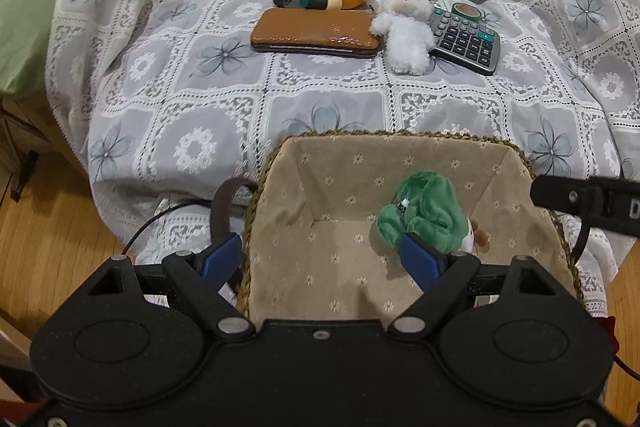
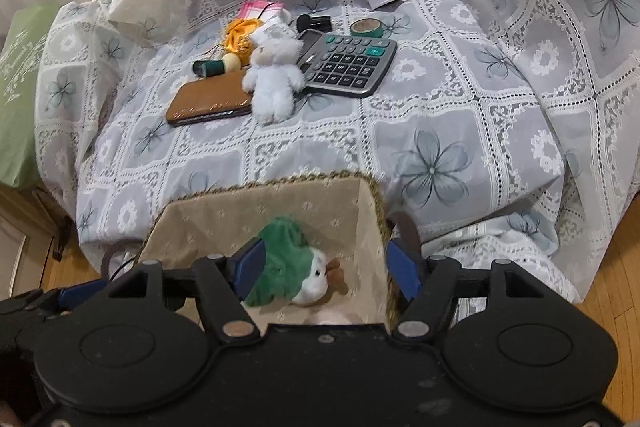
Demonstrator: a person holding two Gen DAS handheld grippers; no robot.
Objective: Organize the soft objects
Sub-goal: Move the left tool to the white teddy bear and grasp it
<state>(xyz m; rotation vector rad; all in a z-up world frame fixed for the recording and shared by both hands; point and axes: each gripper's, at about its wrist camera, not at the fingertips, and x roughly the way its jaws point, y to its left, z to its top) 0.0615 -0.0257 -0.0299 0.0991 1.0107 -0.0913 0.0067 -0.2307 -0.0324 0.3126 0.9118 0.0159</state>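
With the green plush toy [image 2: 286,259] lying inside the basket [image 2: 376,199] and the right gripper [image 2: 326,273] seemingly parted just clear of it, its pad could snag fur and drag it out.

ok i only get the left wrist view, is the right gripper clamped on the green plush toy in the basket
observer: no, the right gripper jaws stand open; the green plush toy lies in the fabric-lined woven basket, against one pad
operator: which way does it face
observer: its white face and brown beak point at the basket's right wall
operator: tape on the calculator
observer: the green tape roll lies on the lace cloth behind the grey calculator
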